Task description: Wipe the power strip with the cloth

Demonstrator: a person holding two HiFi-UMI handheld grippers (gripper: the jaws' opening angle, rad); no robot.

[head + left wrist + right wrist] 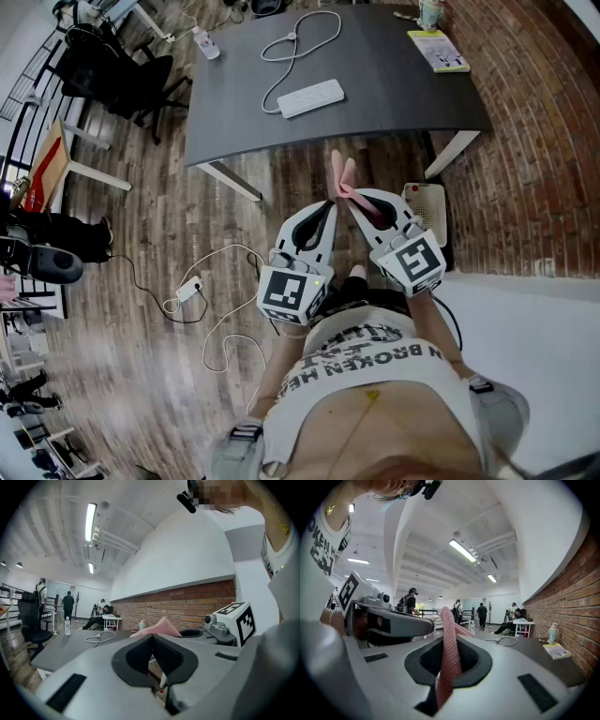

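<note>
The white power strip lies on the dark table, its white cable looping toward the far edge. Both grippers hang side by side in front of the person, short of the table's near edge. My right gripper is shut on a pink cloth, which sticks out past the fingertips. My left gripper is shut with nothing between its jaws. The left gripper view shows the cloth just to its right.
A yellow book and a bottle sit at the table's far right, another bottle at its far left. On the wood floor are a second strip with cable, a white box and black chairs. A brick wall runs on the right.
</note>
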